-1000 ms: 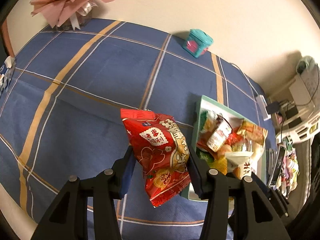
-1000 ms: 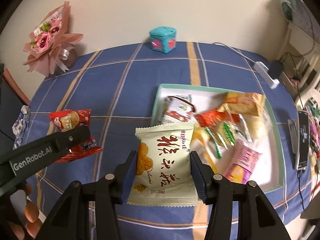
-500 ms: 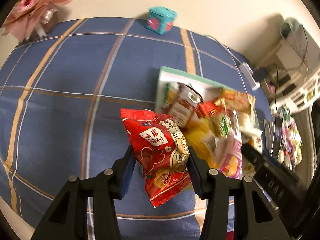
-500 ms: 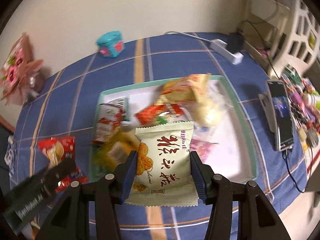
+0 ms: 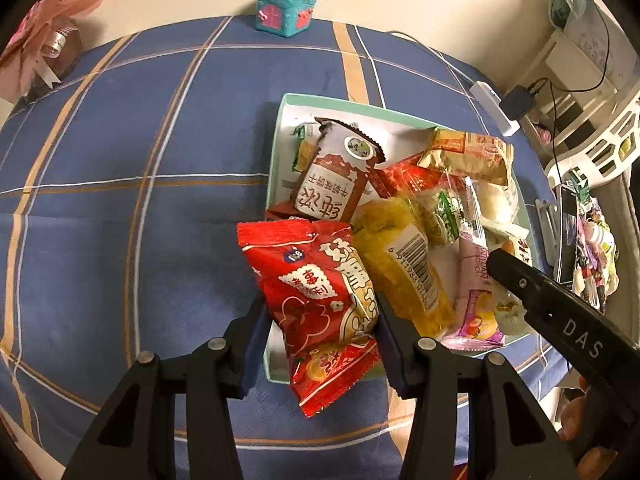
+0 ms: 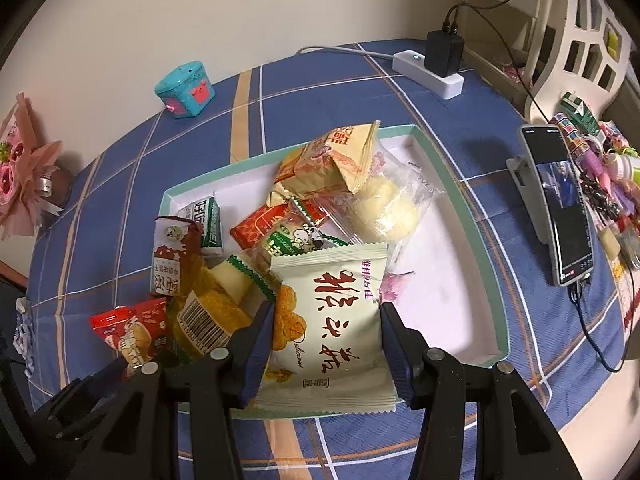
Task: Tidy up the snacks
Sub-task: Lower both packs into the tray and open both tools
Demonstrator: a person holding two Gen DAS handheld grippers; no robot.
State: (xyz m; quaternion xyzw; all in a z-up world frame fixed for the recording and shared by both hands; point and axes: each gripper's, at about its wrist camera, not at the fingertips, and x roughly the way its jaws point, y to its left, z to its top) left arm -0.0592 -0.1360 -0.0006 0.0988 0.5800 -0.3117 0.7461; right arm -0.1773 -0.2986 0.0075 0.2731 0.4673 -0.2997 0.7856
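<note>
Far to my left, a pink bouquet [image 6: 24,184] sits at the edge of the surface [image 5: 120,160], which is covered in a blue plaid cloth; a teal toy box [image 5: 286,8] stands at the back edge against the wall. The stretch of cloth between them and the tray is open.

My left gripper [image 5: 320,332] has its fingers [image 5: 252,340] clamped on a red snack bag [image 5: 320,300], one on each side of it. The bag hangs over the near left corner of the teal-rimmed tray [image 5: 276,152], its lower tip out past the tray's near rim and its top edge meeting a brown-and-white packet [image 5: 336,184] that leans over the tray's left wall. Just to its right a yellow packet [image 5: 404,276] with a barcode touches it.

The left half of the tray is heaped with packets; the right half shows bare white floor up to the right wall [image 6: 460,208].

My right gripper [image 6: 326,344] has its fingers [image 6: 394,348] clamped on a cream snack bag [image 6: 332,320] with red characters. That bag is over the tray's near rim, its bottom edge covering the rim, its top edge against the heap. Beyond it lie an orange-tan packet [image 6: 332,156] and a clear-wrapped bun [image 6: 384,208].

Right of the tray, well apart from it, a phone [image 6: 560,204] stands propped near the right edge of the surface, a white power strip [image 6: 428,72] lies at the back, and small clutter [image 6: 608,176] crowds the far right.
</note>
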